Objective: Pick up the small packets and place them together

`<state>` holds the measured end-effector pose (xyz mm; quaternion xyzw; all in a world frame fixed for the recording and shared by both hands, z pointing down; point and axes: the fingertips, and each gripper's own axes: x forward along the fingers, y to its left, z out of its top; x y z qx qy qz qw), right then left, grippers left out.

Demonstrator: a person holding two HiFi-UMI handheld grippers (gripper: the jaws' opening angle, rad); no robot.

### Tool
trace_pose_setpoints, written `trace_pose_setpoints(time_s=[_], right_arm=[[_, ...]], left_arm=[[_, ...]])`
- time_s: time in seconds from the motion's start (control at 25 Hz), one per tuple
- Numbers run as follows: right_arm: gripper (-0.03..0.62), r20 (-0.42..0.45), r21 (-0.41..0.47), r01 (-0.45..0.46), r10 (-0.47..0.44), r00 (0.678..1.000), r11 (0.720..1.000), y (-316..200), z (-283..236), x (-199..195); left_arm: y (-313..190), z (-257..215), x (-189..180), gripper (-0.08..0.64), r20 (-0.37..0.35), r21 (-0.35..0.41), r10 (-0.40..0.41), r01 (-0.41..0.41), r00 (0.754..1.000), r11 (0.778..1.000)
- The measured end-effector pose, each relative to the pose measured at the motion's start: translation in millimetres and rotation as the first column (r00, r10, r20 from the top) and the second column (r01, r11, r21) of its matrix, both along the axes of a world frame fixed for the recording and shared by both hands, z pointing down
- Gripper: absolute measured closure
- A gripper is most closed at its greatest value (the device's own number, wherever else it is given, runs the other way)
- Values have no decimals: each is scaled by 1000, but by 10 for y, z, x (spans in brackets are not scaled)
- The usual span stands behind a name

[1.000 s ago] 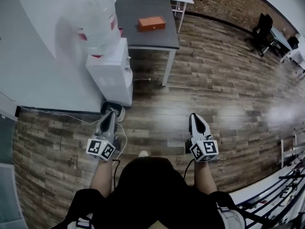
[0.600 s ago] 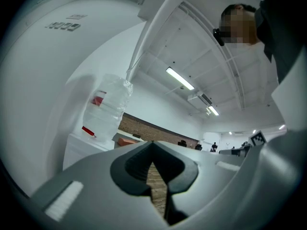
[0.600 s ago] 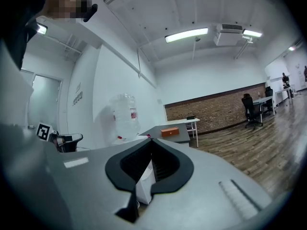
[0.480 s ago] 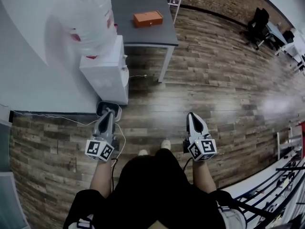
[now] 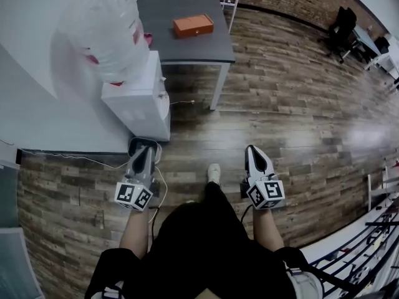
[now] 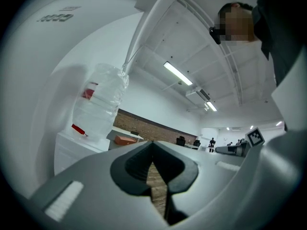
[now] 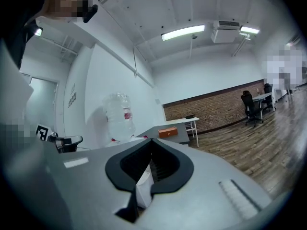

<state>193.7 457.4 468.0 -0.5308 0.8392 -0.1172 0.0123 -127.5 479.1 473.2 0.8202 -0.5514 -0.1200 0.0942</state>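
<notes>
Nothing packet-like could be spotted yet, tbh. Over at the left, a water dispenser [image 5: 140,98] with its big bottle [image 5: 106,33] was parked against the wall. Just in front of it the left gripper [image 5: 144,149] was carried level, jaws closed together on nothing, with only wood floor [image 5: 299,104] showing through the gap behind the tips. Further back, a grey tabletop [image 5: 165,14] was seen with one orange box [image 5: 193,25] laid flat on it, long axis roughly side to side in the head view. Whether the small packets were inside it couldn't be told, so their pointing and long axis couldn't be judged either. To the right, the right gripper [image 5: 252,149] was held the same way, jaws closed and empty. Both were probably kept shut and level because nothing was within reach, the tabletop being well apart from them and a shoe [image 5: 214,172] planted between them. The pick-up looked not yet begun.
</notes>
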Motion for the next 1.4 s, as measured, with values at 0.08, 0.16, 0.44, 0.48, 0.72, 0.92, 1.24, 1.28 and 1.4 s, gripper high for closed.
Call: trace_pose_setpoints(time_s=[0.08, 0.16, 0.44, 0.48, 0.72, 0.92, 1.24, 1.28, 1.4], right_arm=[[589, 13, -10, 10, -10, 1000, 1000, -150, 20, -1], [589, 23, -25, 20, -19, 1000, 999, -328, 57, 18], [589, 41, 14, 76, -77, 996, 997, -1064, -70, 39], [589, 43, 17, 82, -83, 996, 996, -1164, -69, 55], [589, 57, 32, 87, -89, 994, 996, -1774, -130, 312], [589, 61, 41, 111, -114, 992, 993, -2145, -213, 520], [589, 76, 4, 97, -97, 992, 995, -2458, -113, 725], [589, 78, 0, 96, -96, 992, 995, -2481, -101, 727], [589, 85, -5, 92, -92, 992, 996, -2556, -86, 692]], left_arm=[[-121, -18, 35, 561, 7, 0, -6, 6, 1000, 1000], [-258, -54, 78, 561, 11, 1, -13, 13, 1000, 1000], [-782, -192, 196, 561, 31, 21, -39, 38, 999, 999], [-867, -209, 211, 561, 34, 25, -42, 42, 999, 999], [-1427, -317, 404, 561, 35, 52, -58, 56, 998, 997], [-1775, -390, 586, 561, 23, 62, -97, 96, 995, 993], [-2110, -379, 755, 561, 40, 34, -95, 94, 995, 995], [-2143, -372, 764, 561, 40, 30, -92, 90, 995, 995], [-2265, -343, 793, 561, 37, 21, -68, 67, 997, 998]])
